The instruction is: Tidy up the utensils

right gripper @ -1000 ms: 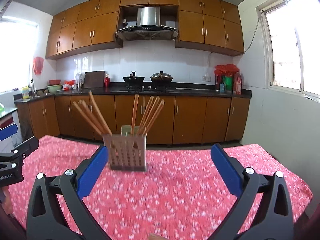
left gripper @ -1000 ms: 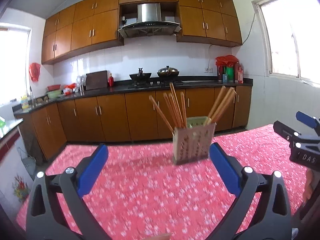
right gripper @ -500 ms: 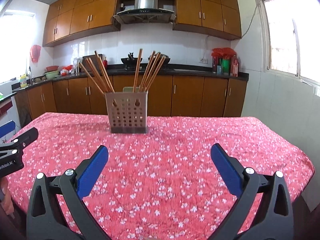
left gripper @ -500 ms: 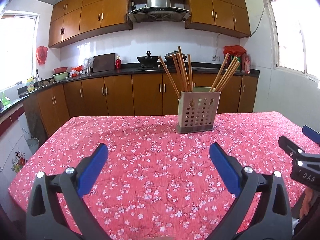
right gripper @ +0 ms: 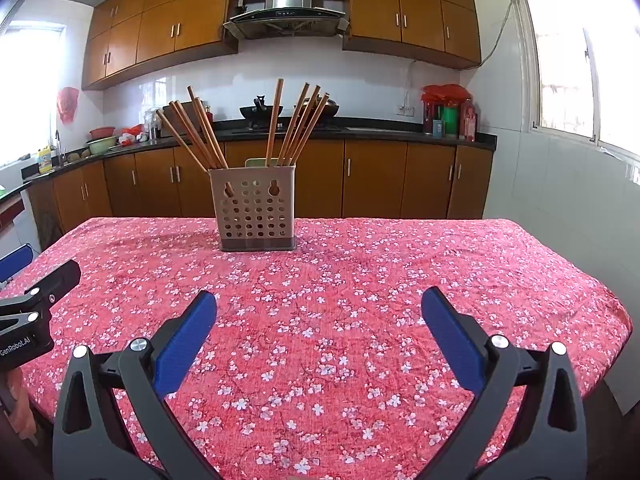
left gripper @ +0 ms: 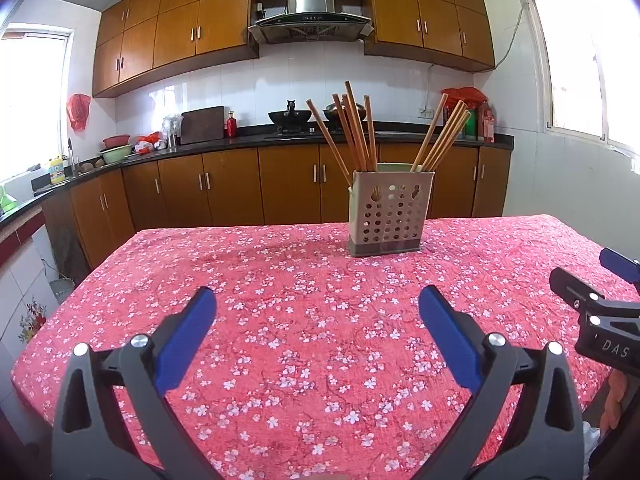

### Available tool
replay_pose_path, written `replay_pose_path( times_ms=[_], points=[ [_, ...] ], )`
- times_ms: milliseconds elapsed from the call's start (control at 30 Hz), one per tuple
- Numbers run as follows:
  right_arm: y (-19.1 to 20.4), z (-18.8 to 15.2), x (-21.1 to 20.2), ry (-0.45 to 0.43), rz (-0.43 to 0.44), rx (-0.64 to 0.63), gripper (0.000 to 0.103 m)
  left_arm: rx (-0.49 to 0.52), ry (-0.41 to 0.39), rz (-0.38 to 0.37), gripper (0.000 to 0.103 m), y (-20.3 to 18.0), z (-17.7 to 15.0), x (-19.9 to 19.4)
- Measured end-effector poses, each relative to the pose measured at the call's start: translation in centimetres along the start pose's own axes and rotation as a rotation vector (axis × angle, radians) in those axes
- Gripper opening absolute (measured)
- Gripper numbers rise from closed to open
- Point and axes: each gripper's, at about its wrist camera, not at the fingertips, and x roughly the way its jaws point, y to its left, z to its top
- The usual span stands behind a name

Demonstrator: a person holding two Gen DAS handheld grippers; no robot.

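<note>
- Blue pads [left gripper: 186, 340] on the left gripper [left gripper: 318, 312] stand wide apart with nothing between them; only tablecloth [left gripper: 280, 320] shows in the gap.
- Right gripper [right gripper: 319, 314]: same state, jaws spread wide, empty, blue pads [right gripper: 450, 338] over bare cloth.
- Both grippers hover at the near edge of the table, well apart from the holder [left gripper: 390, 212]. Each shows at the edge of the other's view, side by side.
- Holder stands upright toward the far side of the table. Chopsticks [left gripper: 356, 132] sit in it in two splayed bunches, one leaning left and one leaning right. A pale green item [right gripper: 256, 162] peeks above the rim behind them; it cannot be identified.
- No loose utensils are visible on the cloth. Judgement: the task looks nearly done, or the next step concerns the sticks in the holder.
- Risk 1: the holder looks light and tall. A sideways pull on a leaning stick could tip it or drag it across the cloth. Bracing it with the other gripper would help.
- Risk 2: the sticks are thin, round and crowded. Jaws closing on one could catch two, or the stick could roll out of the pads.
- Risk 3: the splayed tips reach out past the rim. A gripper coming in low could knock them before it is lined up.
- Risk 4: the cloth is loose fabric, so a jaw tip dragged on it could bunch it and shift the holder.
- Risk 5: the grippers are close together and could collide if both reach in at once.
</note>
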Motion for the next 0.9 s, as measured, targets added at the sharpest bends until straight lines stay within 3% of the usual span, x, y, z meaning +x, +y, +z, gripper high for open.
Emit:
replay_pose_path(
  times_ms=[900],
  points=[
    [-0.29,-0.01,-0.17,-0.007,-0.002,0.019,0.101,-0.006,-0.012,-0.017,0.099,0.23,0.06,-0.27]
  ],
)
